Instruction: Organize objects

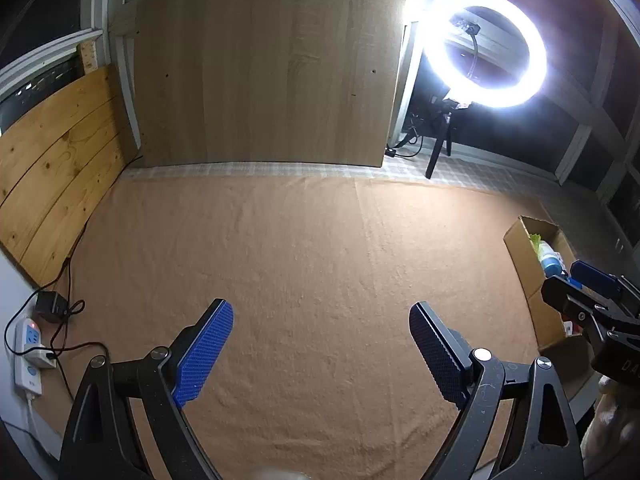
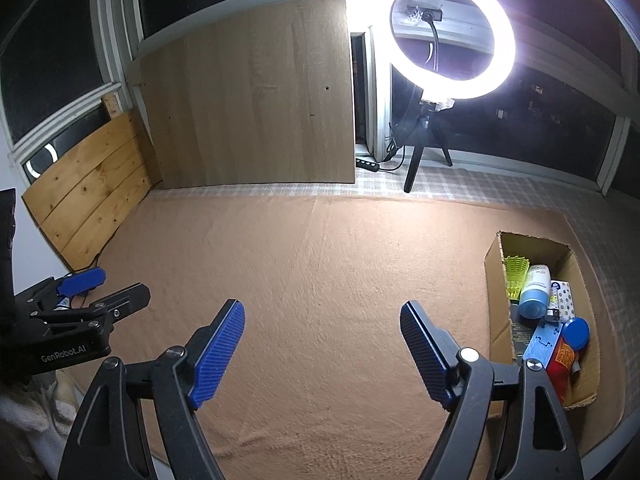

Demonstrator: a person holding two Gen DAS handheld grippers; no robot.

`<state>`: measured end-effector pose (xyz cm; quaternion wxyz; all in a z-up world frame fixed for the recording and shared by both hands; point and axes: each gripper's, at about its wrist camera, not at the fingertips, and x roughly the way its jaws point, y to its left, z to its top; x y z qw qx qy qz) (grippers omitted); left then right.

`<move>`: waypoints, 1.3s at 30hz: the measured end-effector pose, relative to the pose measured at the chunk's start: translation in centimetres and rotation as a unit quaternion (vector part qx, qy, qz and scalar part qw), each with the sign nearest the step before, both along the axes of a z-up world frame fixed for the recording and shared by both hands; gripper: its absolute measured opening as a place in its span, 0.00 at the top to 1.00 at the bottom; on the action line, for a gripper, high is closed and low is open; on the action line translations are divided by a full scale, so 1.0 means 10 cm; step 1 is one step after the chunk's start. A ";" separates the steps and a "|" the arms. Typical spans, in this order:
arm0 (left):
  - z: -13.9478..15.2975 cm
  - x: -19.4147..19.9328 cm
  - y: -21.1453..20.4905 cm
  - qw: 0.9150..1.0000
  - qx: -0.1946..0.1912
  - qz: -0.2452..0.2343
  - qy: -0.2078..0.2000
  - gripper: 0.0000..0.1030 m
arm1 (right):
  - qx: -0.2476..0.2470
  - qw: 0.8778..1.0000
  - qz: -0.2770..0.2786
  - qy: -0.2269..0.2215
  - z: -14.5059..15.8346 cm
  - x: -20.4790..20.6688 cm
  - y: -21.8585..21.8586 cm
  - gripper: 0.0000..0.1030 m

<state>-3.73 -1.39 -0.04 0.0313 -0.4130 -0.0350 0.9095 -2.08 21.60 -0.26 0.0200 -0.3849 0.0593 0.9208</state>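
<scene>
A cardboard box (image 2: 496, 264) lies at the right edge of the tan cloth (image 2: 320, 264). Inside it are a yellow shuttlecock (image 2: 515, 274), a blue-capped bottle (image 2: 534, 292), a dotted tissue pack (image 2: 565, 295), a blue round lid (image 2: 576, 333), a blue flat piece (image 2: 542, 342) and a red packet (image 2: 562, 364). My right gripper (image 2: 322, 348) is open and empty over the cloth, left of the box. My left gripper (image 1: 320, 348) is open and empty over the cloth's middle. The box also shows in the left wrist view (image 1: 524, 256), with the right gripper (image 1: 580, 292) beside it.
A lit ring light (image 2: 446, 32) on a tripod stands at the back right. A wooden board (image 2: 256, 96) leans against the back window and a pine panel (image 2: 92, 196) at the left. A power strip (image 1: 28, 348) and adapter (image 1: 50, 306) lie at the left edge.
</scene>
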 end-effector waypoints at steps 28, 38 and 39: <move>-0.05 -0.16 0.15 1.000 -0.003 -0.014 -0.008 0.09 | -0.007 1.000 -0.013 -0.013 -0.09 -0.06 0.15 0.24; -0.06 -0.20 0.14 1.000 -0.005 -0.015 -0.010 0.09 | -0.008 1.000 -0.014 -0.015 -0.10 -0.08 0.17 0.24; -0.06 -0.20 0.13 1.000 -0.005 -0.015 -0.010 0.09 | -0.008 1.000 -0.014 -0.016 -0.10 -0.09 0.18 0.24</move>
